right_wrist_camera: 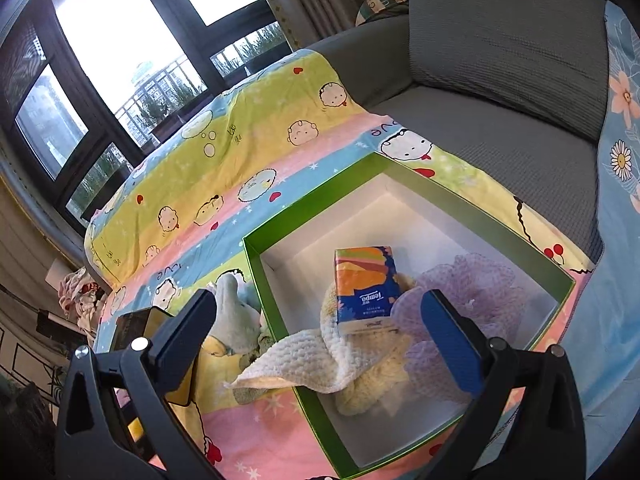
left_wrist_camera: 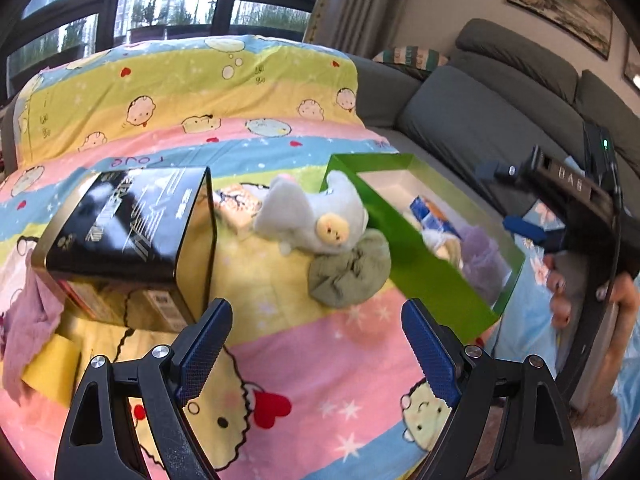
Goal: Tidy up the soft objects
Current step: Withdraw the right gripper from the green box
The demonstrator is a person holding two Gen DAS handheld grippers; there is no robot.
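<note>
Left wrist: plush toy [left_wrist_camera: 316, 216] beyond open left gripper [left_wrist_camera: 316, 344].

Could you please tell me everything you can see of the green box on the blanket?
The green box is an open, lidless, shallow rectangular tray, seemingly of card, glossy green outside and white inside. It sits flat on the cartoon blanket. Inside lie a tissue pack, a cream knitted cloth draped over its near wall, and a lilac mesh puff. A grey plush toy leans against its outer wall.
</note>
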